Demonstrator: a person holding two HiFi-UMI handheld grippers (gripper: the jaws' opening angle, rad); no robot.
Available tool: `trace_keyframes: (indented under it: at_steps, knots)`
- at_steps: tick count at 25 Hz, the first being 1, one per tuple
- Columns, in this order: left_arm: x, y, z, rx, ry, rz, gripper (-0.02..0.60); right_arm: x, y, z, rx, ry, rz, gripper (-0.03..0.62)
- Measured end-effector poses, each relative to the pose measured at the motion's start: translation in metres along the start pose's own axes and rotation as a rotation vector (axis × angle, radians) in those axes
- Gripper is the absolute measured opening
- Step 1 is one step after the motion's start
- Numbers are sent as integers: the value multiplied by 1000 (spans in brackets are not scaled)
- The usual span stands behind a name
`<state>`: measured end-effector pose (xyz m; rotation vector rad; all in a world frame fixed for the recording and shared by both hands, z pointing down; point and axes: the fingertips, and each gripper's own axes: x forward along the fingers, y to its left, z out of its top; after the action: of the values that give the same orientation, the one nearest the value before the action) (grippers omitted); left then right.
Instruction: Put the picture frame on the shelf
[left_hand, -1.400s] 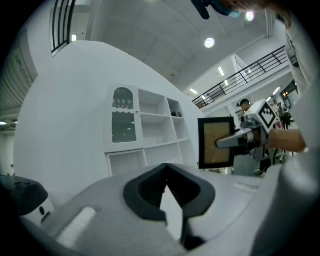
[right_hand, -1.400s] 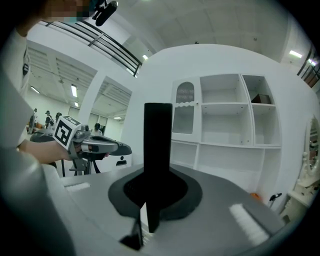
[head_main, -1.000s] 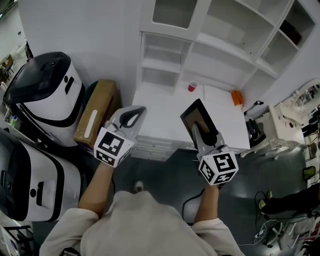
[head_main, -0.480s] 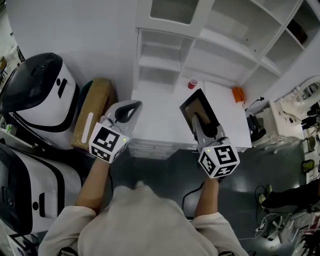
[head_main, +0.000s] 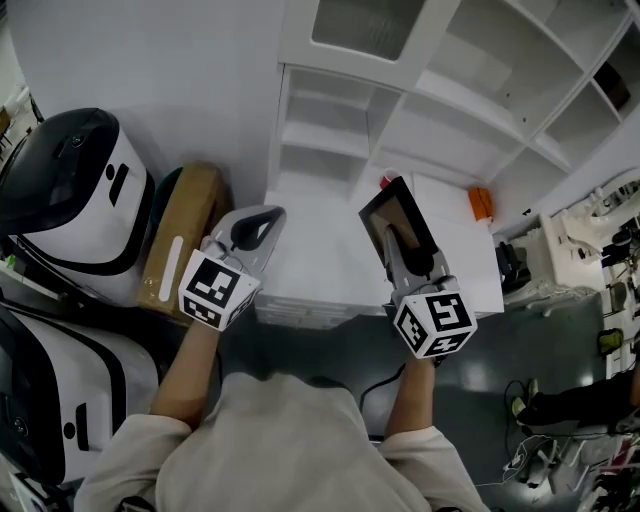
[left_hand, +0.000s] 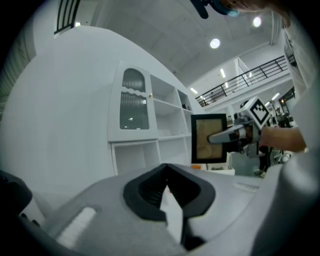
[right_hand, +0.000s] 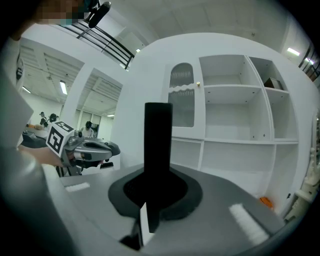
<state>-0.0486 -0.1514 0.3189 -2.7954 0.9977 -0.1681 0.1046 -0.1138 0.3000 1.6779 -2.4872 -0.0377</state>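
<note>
Two grippers, each with one black-and-white square-marker cube. The right gripper (head_main: 402, 250) was clamped on one picture frame (head_main: 392, 214), a flat rectangle with a black rim and a brownish picture. It was held upright in front of the white shelf (head_main: 325, 135), not on it. The left gripper (head_main: 262, 222) was closed on nothing. One red cup (head_main: 387, 181) and one orange block (head_main: 481, 203) sat on the white counter (head_main: 310, 250).
</note>
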Motion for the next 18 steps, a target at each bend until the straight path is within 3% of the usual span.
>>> trace_keyframes:
  at_steps: [7, 18]
  knots:
    - [12, 19, -12, -20, 15, 14, 2, 30, -17, -7, -24, 37, -8, 15]
    - [39, 44, -22, -29, 41, 74, 2, 81, -45, -16, -47, 60, 59, 15]
